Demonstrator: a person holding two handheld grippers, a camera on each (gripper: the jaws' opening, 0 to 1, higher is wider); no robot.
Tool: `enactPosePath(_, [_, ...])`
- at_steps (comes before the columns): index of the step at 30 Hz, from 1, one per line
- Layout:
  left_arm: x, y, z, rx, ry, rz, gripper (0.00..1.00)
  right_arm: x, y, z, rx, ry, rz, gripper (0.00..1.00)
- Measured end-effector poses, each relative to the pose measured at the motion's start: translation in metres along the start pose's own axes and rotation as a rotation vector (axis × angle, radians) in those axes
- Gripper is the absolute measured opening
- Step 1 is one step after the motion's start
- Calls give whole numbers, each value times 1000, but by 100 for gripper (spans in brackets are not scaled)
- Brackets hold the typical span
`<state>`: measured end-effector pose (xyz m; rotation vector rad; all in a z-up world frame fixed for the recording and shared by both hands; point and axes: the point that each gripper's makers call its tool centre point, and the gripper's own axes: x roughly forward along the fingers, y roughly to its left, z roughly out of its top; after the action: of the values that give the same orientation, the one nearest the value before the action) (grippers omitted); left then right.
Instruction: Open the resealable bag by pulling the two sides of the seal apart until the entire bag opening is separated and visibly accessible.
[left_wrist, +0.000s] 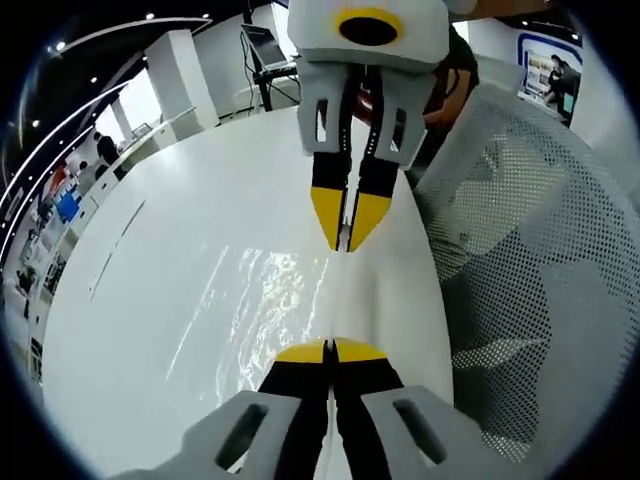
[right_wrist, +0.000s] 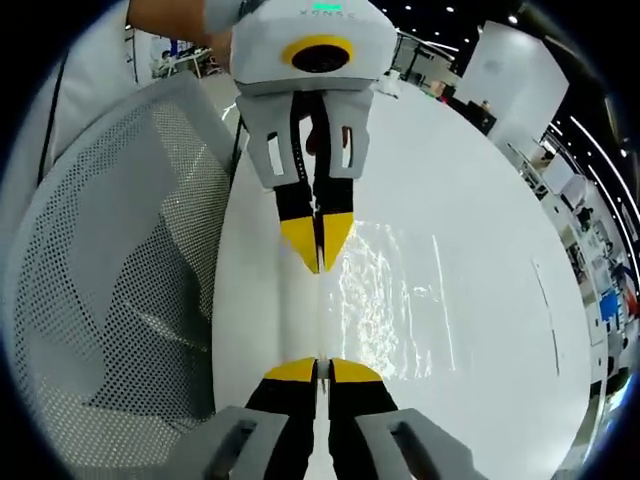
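Desk (left_wrist: 150, 330): broad white top, carrying the work; its near edge runs just beside the bag. Chair (left_wrist: 540, 230): white perforated mesh back, standing at the desk's edge, also seen in the right gripper view (right_wrist: 110, 250). Resealable bag (left_wrist: 265, 300): clear, glossy film, creased and catching light, lying over the white top with its seal edge raised into a thin upright line between the two grippers; in the right gripper view (right_wrist: 395, 290) the same film spreads away from that line. Left gripper (left_wrist: 330, 352): yellow-tipped fingers brought together on the near end of the seal line, pinching the film. Right gripper (left_wrist: 347, 222): seen opposite, its yellow fingers likewise closed on the far end of the same line; in the right gripper view its own fingers (right_wrist: 318, 370) clamp the film at the bottom and the left gripper (right_wrist: 318, 245) faces it from above. Step in hand, by judgement: both grips set on the seal, the opening not yet visibly parted. Next move, by judgement: drawing the two held sides away from each other across the seal, steadily, so the closure peels along its whole length without the film slipping from the fingers. Whether each gripper holds one wall or both layers cannot be told.
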<state>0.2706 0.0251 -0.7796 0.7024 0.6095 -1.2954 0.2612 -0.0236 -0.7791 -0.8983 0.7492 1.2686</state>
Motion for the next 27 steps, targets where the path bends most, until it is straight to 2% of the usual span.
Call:
enactPosePath(10, [2, -4, -4, 41, -2, -1, 0, 1, 1, -1, -26, 10, -12, 0])
enactPosePath(13, [4, -2, -11, 54, 21, 12, 9, 2, 2, -3, -47, 20, -13, 0])
enactPosePath(15, [4, -1, -13, 50, 23, 18, 13, 2, 2, -4, -33, 18, -10, 0])
enactPosePath(21, [3, 0, -18, 41, 34, 24, 15, 3, 6, -7, -4, 16, 6, 0])
enactPosePath(27, [4, 0, -20, 35, 34, 29, 18, 6, 9, -7, 41, 8, 25, 6])
